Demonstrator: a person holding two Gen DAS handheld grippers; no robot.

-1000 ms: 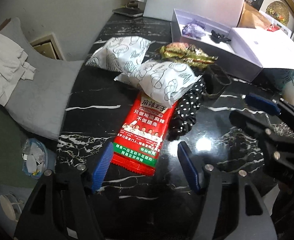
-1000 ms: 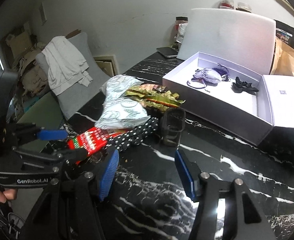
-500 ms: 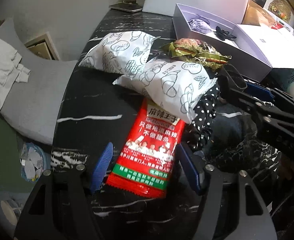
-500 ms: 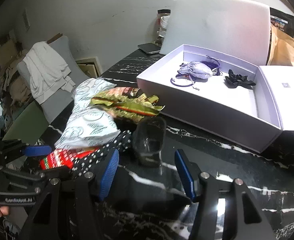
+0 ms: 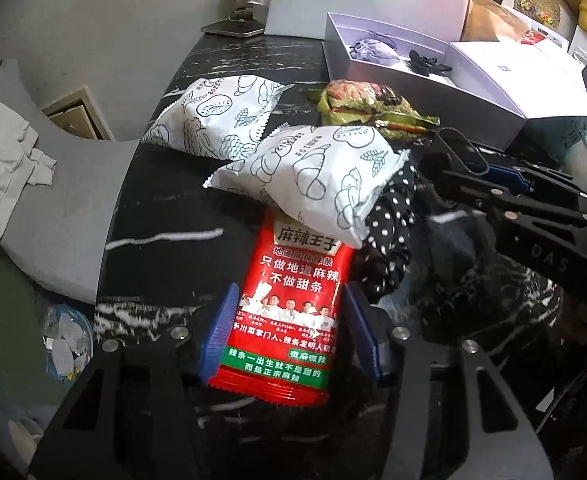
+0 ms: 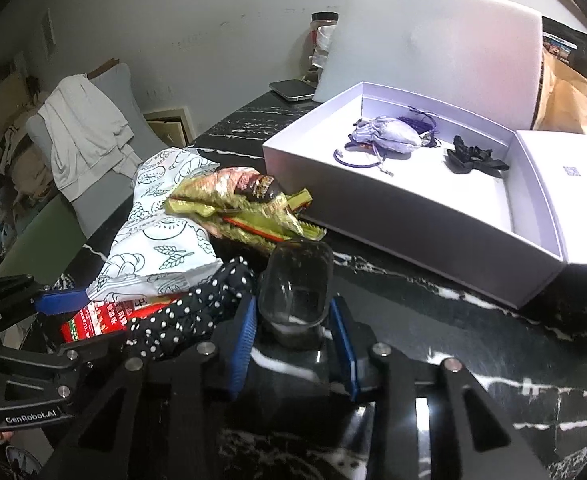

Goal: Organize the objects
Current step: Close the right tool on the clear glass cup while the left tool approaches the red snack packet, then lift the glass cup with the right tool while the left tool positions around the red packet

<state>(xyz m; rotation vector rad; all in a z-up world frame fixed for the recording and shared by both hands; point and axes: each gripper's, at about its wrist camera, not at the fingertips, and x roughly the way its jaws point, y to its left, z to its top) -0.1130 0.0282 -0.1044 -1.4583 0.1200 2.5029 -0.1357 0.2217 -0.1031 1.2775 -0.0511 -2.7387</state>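
Where the red snack packet [image 5: 293,304] lies flat on the desk [image 5: 165,208], its long axis is seen running straight out from the left hand-held gripper [image 5: 289,334], whose parted fingers flank its near end. The right hand-held gripper [image 6: 293,334] brackets a dark clear cup [image 6: 295,286], with contact not discernible.

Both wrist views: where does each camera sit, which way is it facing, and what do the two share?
Left wrist: rides the left gripper, looking along its blue pads straddling the red snack packet with Chinese print on the black marble table; the right gripper shows at right.
Right wrist: rides the right gripper, pads flanking the smoky translucent plastic container, facing the open white cardboard box; the left gripper shows at left.
Shared: packet, box, black polka-dot cloth, white printed bread bag.
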